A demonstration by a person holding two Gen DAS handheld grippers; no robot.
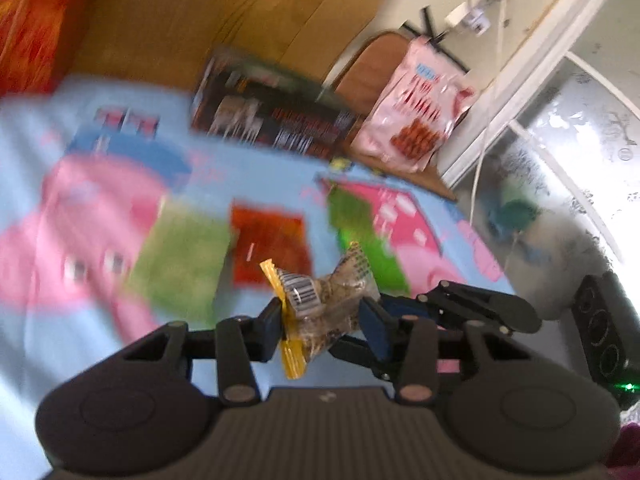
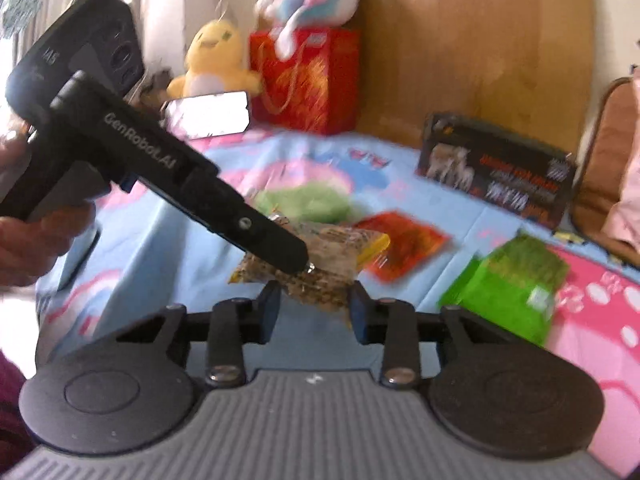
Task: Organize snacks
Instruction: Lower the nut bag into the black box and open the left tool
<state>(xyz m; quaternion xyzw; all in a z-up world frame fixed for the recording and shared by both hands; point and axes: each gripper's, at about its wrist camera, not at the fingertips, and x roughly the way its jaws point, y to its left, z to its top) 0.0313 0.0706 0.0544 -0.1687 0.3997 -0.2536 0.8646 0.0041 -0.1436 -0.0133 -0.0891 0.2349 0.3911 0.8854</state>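
A clear snack packet (image 1: 328,296) with a yellow edge and a barcode label hangs above the cartoon bedsheet (image 1: 260,172). In the left wrist view my left gripper (image 1: 322,320) is shut on it, pads pressing both sides. In the right wrist view the same packet (image 2: 336,248) sits between the pads of my right gripper (image 2: 316,306), which also looks shut on it. The left gripper (image 2: 298,258) reaches in from the left, its tip on the packet. Black linkage of the right gripper (image 1: 480,304) shows just right of the packet.
On the sheet lie a red packet (image 2: 404,244), a bright green packet (image 2: 516,288) and a pale green one (image 2: 304,202). A black box (image 2: 496,168) stands at the back by a pink bag (image 1: 420,116). A red gift bag (image 2: 308,80), yellow plush (image 2: 214,56) and phone (image 2: 208,114) stand at the far left.
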